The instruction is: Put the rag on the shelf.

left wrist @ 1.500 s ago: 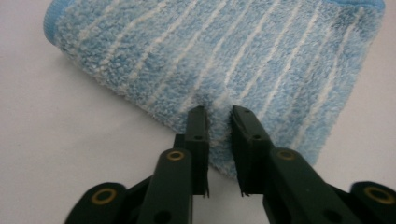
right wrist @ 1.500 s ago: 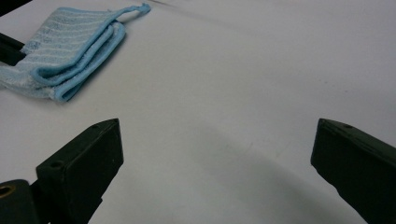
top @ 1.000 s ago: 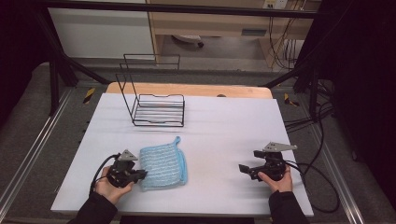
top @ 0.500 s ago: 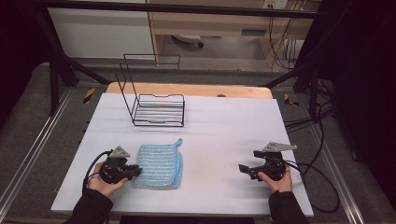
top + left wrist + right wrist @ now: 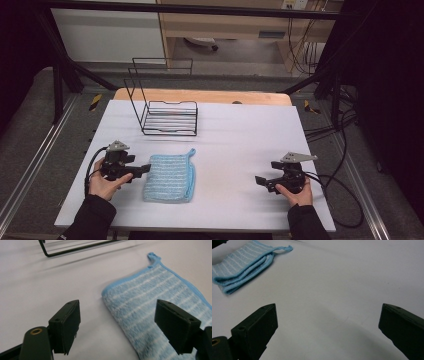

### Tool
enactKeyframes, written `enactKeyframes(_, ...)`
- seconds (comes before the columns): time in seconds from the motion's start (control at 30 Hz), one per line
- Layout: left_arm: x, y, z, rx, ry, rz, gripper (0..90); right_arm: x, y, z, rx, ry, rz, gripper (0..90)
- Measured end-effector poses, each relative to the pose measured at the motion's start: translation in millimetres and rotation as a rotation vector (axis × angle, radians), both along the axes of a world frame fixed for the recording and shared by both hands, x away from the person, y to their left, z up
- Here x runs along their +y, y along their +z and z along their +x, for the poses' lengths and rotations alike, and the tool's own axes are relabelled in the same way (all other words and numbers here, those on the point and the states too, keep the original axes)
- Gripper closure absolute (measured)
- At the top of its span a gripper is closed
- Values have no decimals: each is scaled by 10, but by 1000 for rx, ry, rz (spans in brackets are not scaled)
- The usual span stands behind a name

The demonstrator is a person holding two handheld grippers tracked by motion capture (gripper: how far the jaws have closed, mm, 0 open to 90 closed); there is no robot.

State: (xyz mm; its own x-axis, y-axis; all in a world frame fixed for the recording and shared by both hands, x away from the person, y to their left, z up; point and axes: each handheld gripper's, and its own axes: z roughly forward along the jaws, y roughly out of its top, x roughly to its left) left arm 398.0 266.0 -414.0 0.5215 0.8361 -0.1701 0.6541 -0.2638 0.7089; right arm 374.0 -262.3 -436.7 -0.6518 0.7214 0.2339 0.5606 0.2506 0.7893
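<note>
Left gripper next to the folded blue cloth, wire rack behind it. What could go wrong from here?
1. The left gripper, whose jaws have just been opening, sits at the edge of the folded blue cloth with nothing between them; a drag might unfold the layers.
2. The cloth's hanging loop points toward the wire rack and could snag there.
3. The right gripper is open and far off, so it offers little support.

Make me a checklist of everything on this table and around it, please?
Surface: white table, wooden edge at the far side.
Job's things: blue cloth lying folded, loop at its far corner.
Clutter: wire rack standing beyond the cloth.
Grippers: left gripper beside the cloth, jaws have just been opening, nothing between them; right gripper open, apart from the cloth.
Cables: one cable trails from the left gripper, another loops from the right.
Surroundings: grey floor, black frame bars.
</note>
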Motion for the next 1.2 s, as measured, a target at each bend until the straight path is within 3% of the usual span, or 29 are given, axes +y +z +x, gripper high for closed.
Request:
enactKeyframes(0.2, -54, -92, 189, 40, 45, -13, 369, 6, -7, 5, -1, 3, -2, 28)
enactKeyframes(0.3, -94, -166, 220, 67, 29, 19, 421, 4, -3, 4, 0, 3, 2, 28)
enactKeyframes(0.53, -135, -274, 208, 97, 5, 3, 543, 27, -13, 3, 12, 4, 1, 30)
enactKeyframes(0.9, -168, -298, 171, 107, -26, -19, 705, 177, -1, 28, 34, 10, 3, 30)
enactKeyframes(1.2, -247, -286, 122, 71, -36, 35, 783, 499, 55, 72, 39, 53, 13, 40)
